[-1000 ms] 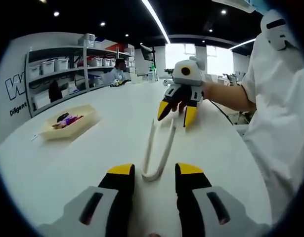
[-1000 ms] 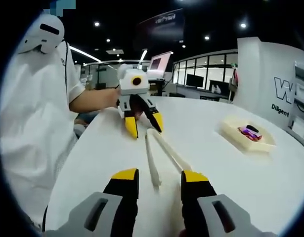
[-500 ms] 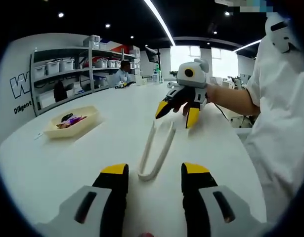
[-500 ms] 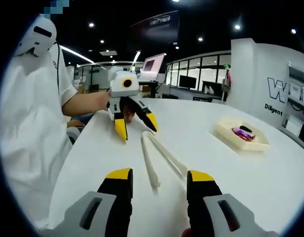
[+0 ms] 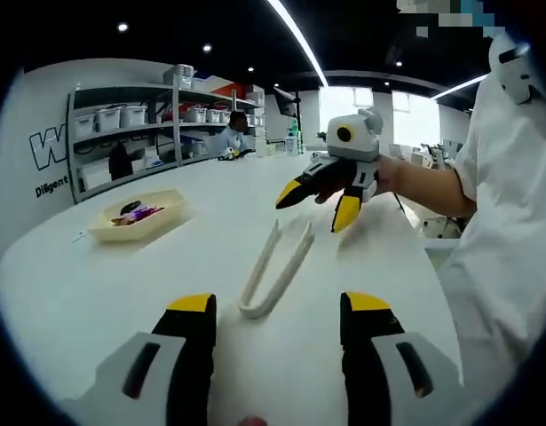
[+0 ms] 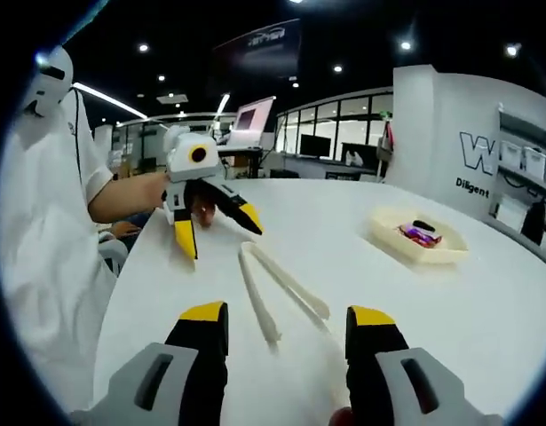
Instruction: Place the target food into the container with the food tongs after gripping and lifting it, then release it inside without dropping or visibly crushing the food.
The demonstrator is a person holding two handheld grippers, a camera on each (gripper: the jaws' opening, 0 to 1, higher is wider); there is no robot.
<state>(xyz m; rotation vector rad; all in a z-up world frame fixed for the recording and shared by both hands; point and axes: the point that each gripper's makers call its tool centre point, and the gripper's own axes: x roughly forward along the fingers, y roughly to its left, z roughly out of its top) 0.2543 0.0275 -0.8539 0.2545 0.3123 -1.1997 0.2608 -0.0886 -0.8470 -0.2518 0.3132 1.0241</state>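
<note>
Both grippers stand wide open with nothing between their yellow-tipped black jaws: the left gripper point(image 5: 277, 306) frames the bent end of the tongs, and the right gripper point(image 6: 287, 312) frames their two free tips. One pair of slim, smooth, cream-white plastic food tongs point(image 5: 274, 269) lies flat on the matte white round table point(image 5: 95, 284), its two arms splayed in a narrow V. Well apart from it sits one shallow pale-yellow tray point(image 5: 141, 219), the container, holding a few small purple and dark wrapped food pieces point(image 6: 418, 233). A person's white sleeve point(image 5: 508, 177) shows beside the table.
</note>
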